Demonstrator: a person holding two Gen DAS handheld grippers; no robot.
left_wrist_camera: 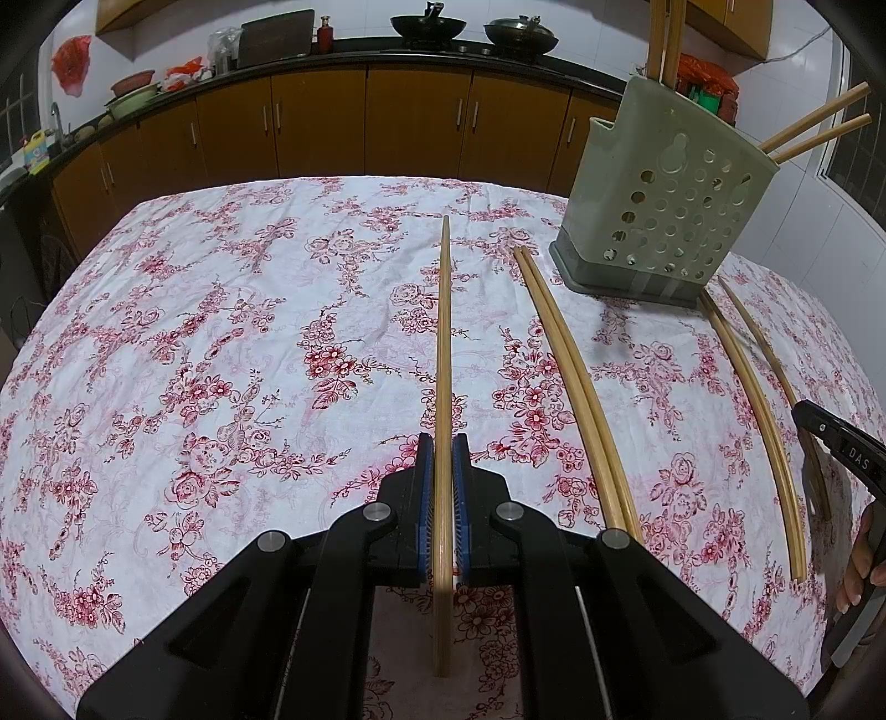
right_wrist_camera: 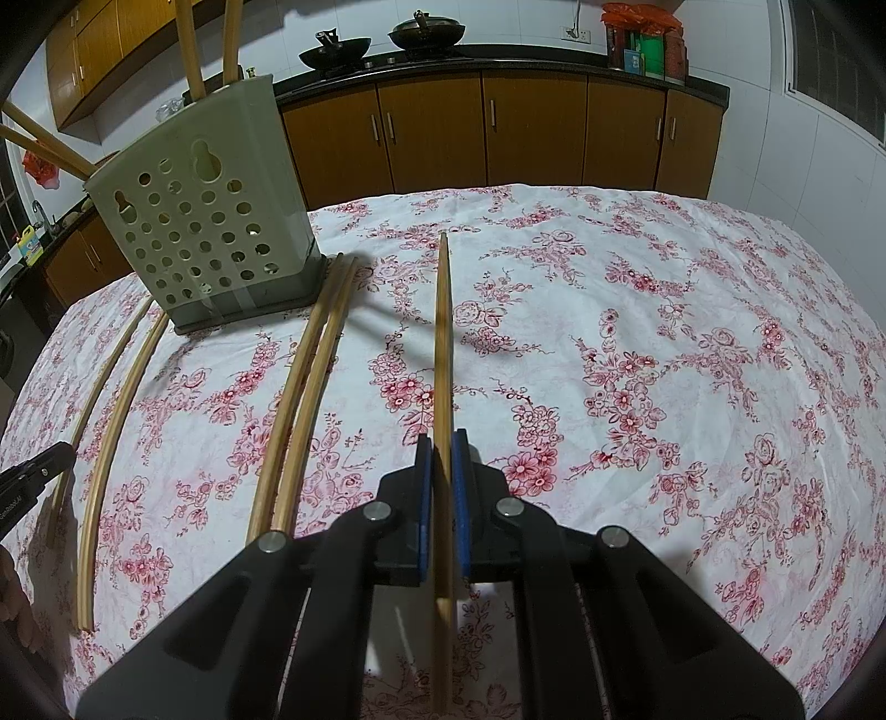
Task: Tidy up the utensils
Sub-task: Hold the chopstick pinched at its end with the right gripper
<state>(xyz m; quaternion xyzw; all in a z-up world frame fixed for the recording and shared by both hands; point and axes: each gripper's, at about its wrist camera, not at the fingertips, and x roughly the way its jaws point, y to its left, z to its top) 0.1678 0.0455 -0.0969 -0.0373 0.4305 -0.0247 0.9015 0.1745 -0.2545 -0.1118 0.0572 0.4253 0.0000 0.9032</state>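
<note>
My left gripper is shut on a single wooden chopstick that points straight away over the floral tablecloth. My right gripper is likewise shut on one chopstick. A grey-green perforated utensil holder stands upright on the table with several chopsticks sticking out of it. A loose pair lies beside the holder's base. More chopsticks lie on its other side. Whether the held sticks touch the cloth I cannot tell.
The right tool and a hand show at the left view's right edge. The left tool shows at the right view's left edge. Brown cabinets with woks stand beyond the table's far edge.
</note>
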